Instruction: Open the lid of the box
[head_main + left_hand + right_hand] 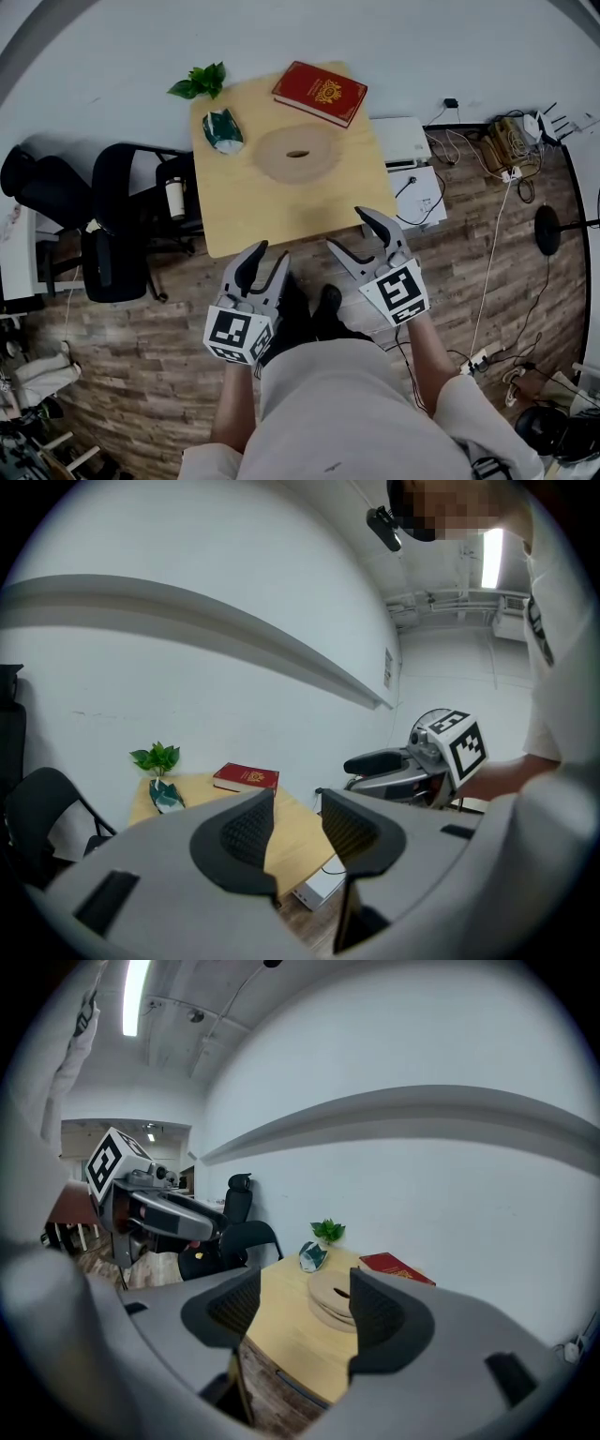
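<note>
A round, flat wooden box (297,154) with a slot in its lid lies on the small wooden table (244,216), past the table's middle. It also shows in the right gripper view, as the box (328,1296) between the jaws and far off. My left gripper (265,261) hovers over the floor just short of the table's near edge, open and empty. My right gripper (352,234) stands at the near right corner of the table, open wide with nothing in it. Both grippers are well apart from the box. In the left gripper view the left gripper (298,808) hides the box.
A red book (320,92) lies at the table's far right corner. A green pouch (222,130) and a small plant (199,82) sit at its far left. Black chairs (122,225) stand left of the table. White cases (403,141) and cables (506,159) lie to the right.
</note>
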### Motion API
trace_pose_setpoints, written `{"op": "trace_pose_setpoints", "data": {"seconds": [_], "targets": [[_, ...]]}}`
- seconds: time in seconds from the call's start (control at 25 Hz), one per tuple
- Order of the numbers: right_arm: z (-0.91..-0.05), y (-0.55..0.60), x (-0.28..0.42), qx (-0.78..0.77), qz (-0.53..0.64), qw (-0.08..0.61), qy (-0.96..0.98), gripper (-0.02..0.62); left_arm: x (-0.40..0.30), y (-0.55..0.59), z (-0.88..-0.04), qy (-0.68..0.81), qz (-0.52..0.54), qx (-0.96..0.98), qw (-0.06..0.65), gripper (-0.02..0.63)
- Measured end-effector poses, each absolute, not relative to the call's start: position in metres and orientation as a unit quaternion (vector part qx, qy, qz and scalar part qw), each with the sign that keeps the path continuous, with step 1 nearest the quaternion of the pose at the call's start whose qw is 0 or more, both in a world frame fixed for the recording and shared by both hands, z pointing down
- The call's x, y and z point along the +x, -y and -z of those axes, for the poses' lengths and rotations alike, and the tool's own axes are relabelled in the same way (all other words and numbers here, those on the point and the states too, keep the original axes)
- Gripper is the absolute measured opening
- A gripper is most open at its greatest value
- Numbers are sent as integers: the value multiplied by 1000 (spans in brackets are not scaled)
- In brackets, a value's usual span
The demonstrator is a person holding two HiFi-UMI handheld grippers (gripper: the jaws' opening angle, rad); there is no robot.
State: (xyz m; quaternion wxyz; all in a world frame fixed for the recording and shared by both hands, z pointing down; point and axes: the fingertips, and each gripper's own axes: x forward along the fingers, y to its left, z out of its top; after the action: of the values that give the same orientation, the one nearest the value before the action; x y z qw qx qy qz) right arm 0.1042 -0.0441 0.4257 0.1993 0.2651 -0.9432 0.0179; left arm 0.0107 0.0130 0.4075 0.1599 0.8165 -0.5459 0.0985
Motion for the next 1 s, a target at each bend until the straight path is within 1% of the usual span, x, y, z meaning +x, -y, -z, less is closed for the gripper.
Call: {"op": "trace_pose_setpoints", "data": {"seconds": [0.64,1.0], "targets": [[-451,91,58,275,32,271,922,284,-41,32,-414,531,-94,826,164,144],[-471,118,28,275,53,296,913,278,-66,67,-421,514,-94,837,160,144]]}}
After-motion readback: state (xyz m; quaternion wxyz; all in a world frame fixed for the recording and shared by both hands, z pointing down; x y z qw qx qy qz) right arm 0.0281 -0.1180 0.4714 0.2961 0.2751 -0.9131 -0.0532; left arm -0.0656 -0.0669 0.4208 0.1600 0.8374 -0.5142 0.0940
